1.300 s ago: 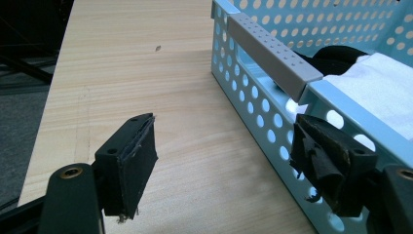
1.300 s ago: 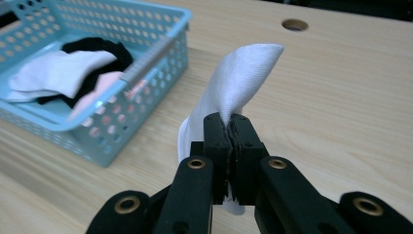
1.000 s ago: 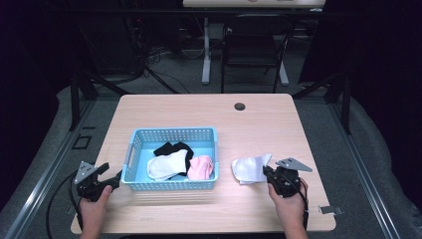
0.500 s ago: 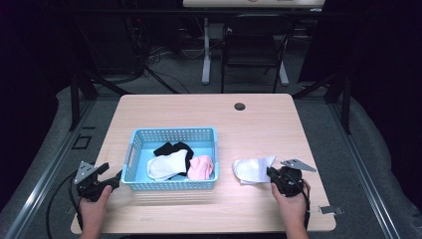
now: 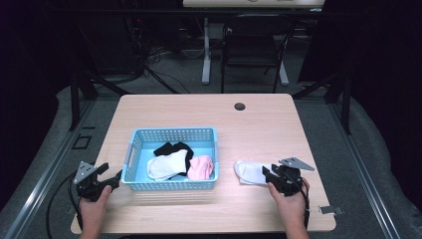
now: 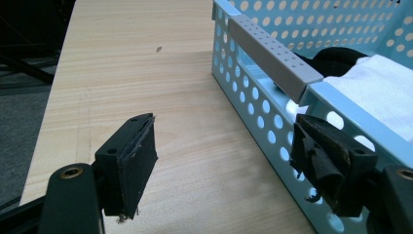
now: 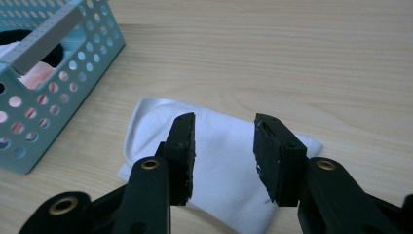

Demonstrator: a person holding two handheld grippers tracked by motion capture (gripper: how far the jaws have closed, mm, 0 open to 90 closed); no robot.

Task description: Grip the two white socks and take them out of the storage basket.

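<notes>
White sock (image 7: 219, 156) now dropped flat, right gripper (image 7: 224, 146) jaws just opened above it

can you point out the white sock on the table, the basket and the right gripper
white sock (image 7: 229, 161), right gripper view, flat middle of the cloth between the open jaws
basket (image 5: 171, 133), high view, far rim
right gripper (image 5: 266, 174), high view, between its fingertips at the sock's edge

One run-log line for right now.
right gripper: jaws just opened, white sock flat on table | left gripper: open beside basket
</notes>
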